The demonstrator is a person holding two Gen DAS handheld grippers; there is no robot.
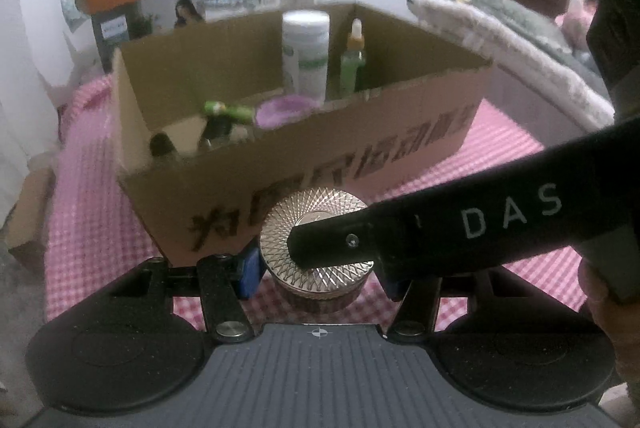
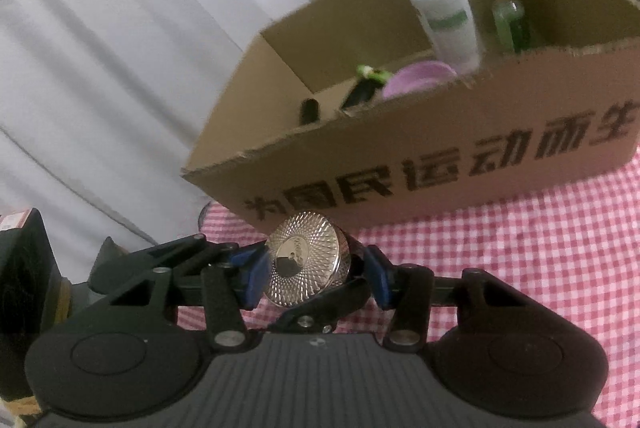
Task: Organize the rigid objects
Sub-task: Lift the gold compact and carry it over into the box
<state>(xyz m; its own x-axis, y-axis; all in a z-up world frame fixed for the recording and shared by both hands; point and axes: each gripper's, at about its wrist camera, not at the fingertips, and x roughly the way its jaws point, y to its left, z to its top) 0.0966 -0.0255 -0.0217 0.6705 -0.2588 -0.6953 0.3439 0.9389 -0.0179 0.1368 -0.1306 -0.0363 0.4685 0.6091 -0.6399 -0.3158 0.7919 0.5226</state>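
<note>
1. Since sorting is the task, the piece in hand comes first: the jar (image 1: 316, 248), round with a gold patterned lid. It is at the near edge of the surface (image 2: 520, 268), which is covered in pink check. It is just in front of the cardboard box (image 1: 360, 163), close to the box's printed wall. I cannot tell whether it rests on the cloth or hangs just above it.
2. Left gripper (image 1: 320, 276): it is closed on the jar's sides, one blue pad against the lid's rim and the other partly hidden. This looks like a side grip meant to carry the jar level over the box wall.
3. Right gripper (image 2: 316, 276): it comes in from the right, with one black finger (image 1: 440, 232) lying across the lid. Its pads flank the jar, but I cannot tell whether they press on it. My guess is that it is steadying the jar or handing it over.
4. Cardboard box: open-topped and set toward the middle of the surface, it serves as the collecting place.
5. Contents, upright at the far wall, probably to save room: a white bottle (image 1: 306, 55), with a green dropper bottle (image 1: 352, 63) beside it.
6. Contents, lying low: a purple lid (image 1: 284, 109) near the front wall, and green-and-black pieces (image 1: 224, 111) toward the left corner.
</note>
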